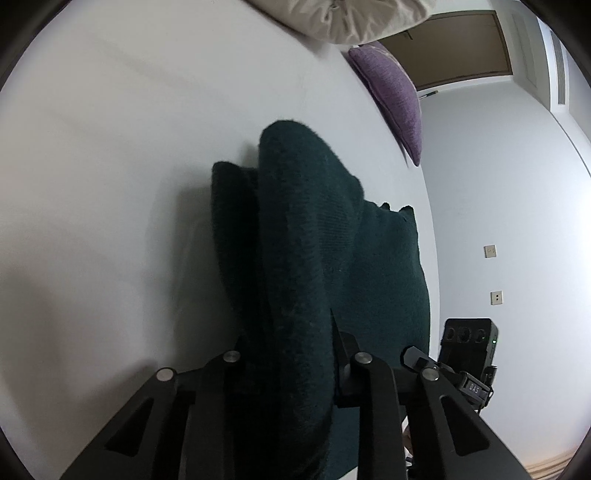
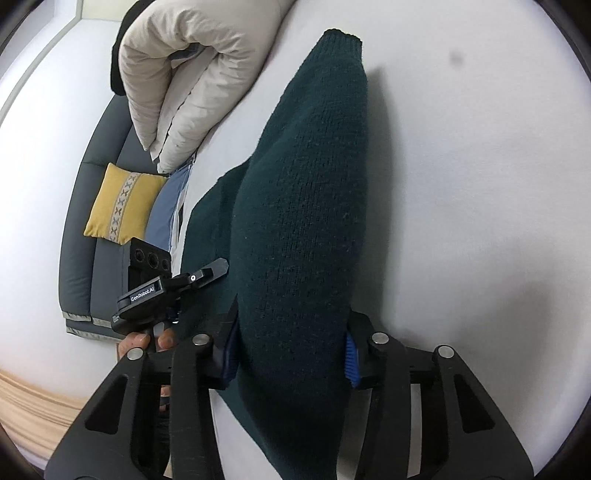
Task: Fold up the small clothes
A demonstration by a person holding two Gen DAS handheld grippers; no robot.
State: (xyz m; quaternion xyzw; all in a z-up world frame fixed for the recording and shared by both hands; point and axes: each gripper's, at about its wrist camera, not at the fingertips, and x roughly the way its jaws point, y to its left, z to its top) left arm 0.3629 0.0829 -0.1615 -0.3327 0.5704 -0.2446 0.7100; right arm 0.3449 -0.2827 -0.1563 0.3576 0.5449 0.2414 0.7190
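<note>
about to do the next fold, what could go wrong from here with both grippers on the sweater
1. The dark green sweater is bunched thick between the right gripper fingers, so layers may slip unevenly.
2. The left gripper holds a similar thick fold; if the two grippers move out of step, the knit could twist.
3. The beige duvet lies close on the white bed and might snag a swung sleeve.

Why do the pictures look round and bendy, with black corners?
Both wrist views use fisheye lenses, which curve straight lines and leave dark rims. Left wrist view: the dark green knitted sweater looks shadowy and casts a soft shadow on the white bed sheet; the beige puffy duvet is blurred. Right wrist view: brighter, the knit texture sharp.
</note>
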